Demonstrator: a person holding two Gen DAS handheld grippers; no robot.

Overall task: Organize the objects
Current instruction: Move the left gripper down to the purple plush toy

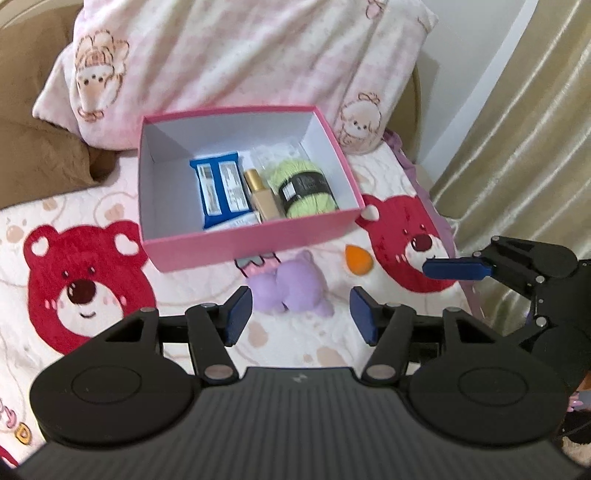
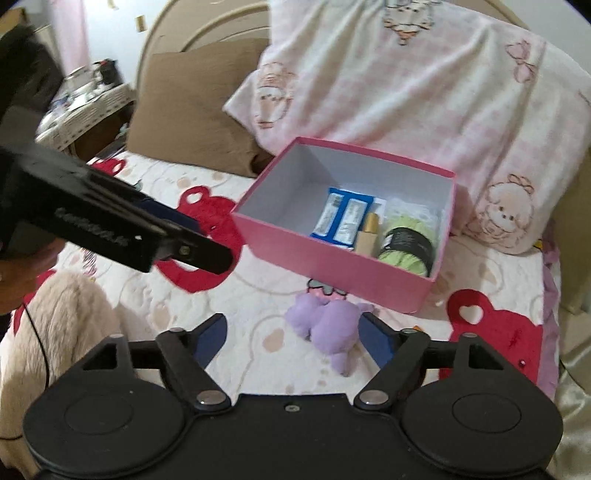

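We are in a bedroom of a home. A bedspread (image 1: 110, 229) printed with red bears covers the bed, and at its far end a pink-and-white pillow (image 1: 229, 55) with cartoon figures leans beside a brown pillow (image 2: 192, 103). Behind them we see the curved, cream headboard (image 2: 199, 26). To the far left stands a small bedside table (image 2: 85, 107) crowded with blurred clutter; to the right hangs a gold, pleated curtain (image 1: 524, 147). A pink box (image 1: 258, 236) of toiletries and yarn and a purple plush toy (image 1: 291, 288) lie on the bedspread.
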